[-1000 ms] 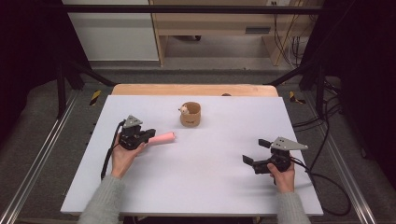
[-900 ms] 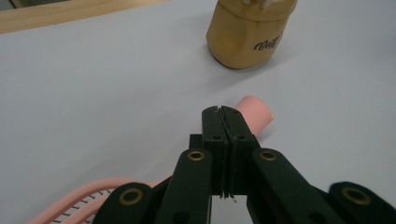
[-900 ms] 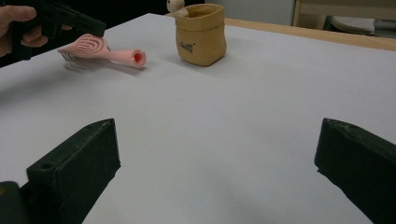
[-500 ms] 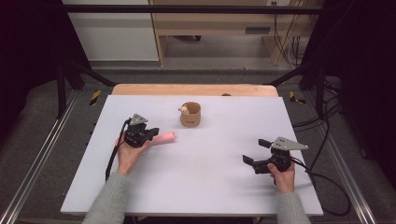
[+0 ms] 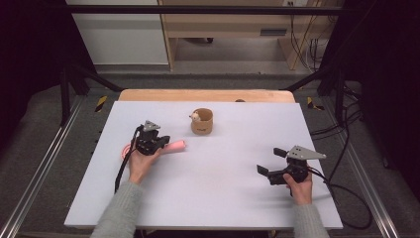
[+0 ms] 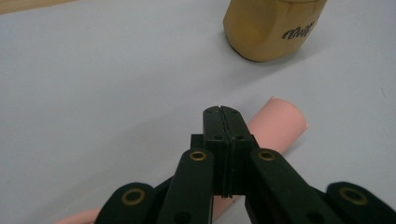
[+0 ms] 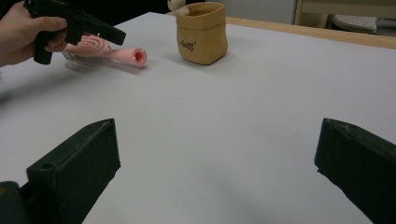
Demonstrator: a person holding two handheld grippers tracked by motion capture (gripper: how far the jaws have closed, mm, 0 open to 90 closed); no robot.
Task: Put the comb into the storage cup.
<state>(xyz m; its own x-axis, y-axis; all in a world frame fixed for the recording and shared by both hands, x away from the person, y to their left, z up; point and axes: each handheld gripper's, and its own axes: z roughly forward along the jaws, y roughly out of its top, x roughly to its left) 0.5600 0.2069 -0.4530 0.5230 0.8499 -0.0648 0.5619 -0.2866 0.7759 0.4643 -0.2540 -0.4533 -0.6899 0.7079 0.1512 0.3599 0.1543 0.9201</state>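
Since a second earlier the left gripper (image 5: 161,142) and the pink hairbrush (image 5: 171,146) had shifted slightly toward the upper right of the high view, nearer the tan pouch (image 5: 202,122).

That brush lay flat on the white bench (image 5: 223,198) left of centre, its round handle pointing right and its bristled head toward the person's left hand (image 5: 140,163). Above the handle, the left gripper's jaws were pressed together with nothing between them, as the left gripper view showed. Up and to the right stood the tan pouch, upright, apart from the brush. Well apart at lower right, the right gripper (image 5: 270,161) rested with jaws spread wide and empty.
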